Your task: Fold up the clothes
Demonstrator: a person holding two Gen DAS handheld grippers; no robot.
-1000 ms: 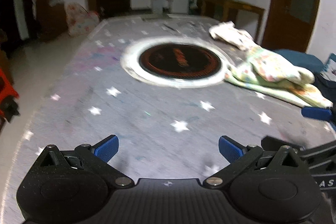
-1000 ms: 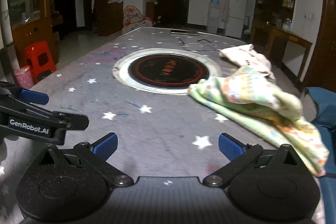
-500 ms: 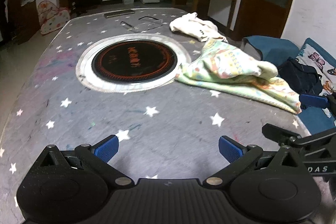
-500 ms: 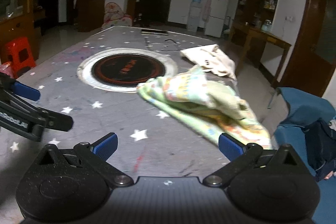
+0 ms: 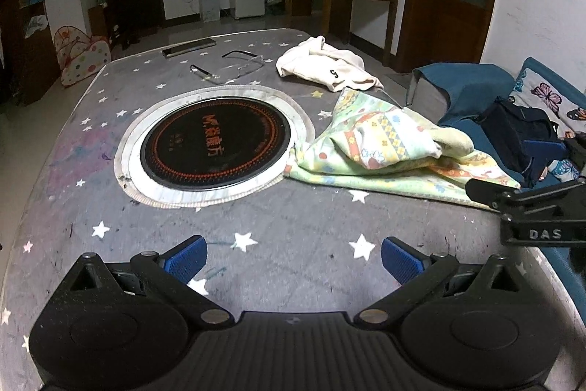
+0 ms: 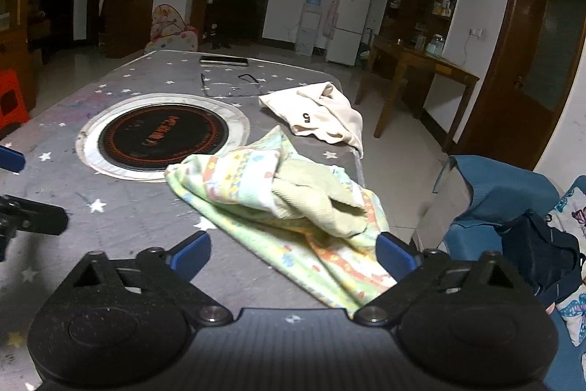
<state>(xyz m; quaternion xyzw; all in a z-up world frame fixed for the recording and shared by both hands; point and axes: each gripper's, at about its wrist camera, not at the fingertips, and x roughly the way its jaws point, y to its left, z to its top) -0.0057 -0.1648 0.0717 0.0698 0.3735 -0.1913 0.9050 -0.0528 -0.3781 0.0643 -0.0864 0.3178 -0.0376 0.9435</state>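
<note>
A grey star-print surface (image 5: 293, 215) carries a round black hob (image 5: 216, 143) set in a pale ring. Just right of the ring lies a crumpled pastel blanket (image 5: 384, 149), its left edge touching the ring. Beyond it, at the far right, lies a cream garment (image 5: 326, 65) marked "5". At the far end are glasses (image 5: 227, 66) and a phone (image 5: 188, 47). Off the right edge stands a blue chair (image 6: 501, 189) with a dark bag (image 6: 538, 251) on it.

The left claw (image 5: 293, 257) points down over bare surface near the front edge, jaws wide apart with nothing between them. The right claw (image 6: 293, 255) points down over the blanket's near corner; its jaws are wide and closing, with blanket cloth lying between the blue pads (image 6: 393, 253), which do not yet press it.

The left view shows the right claw's black frame at its right edge, over the blanket's near right corner. The right view shows part of the left claw at its left edge, plus a red stool (image 6: 13, 98) on the floor at left.
</note>
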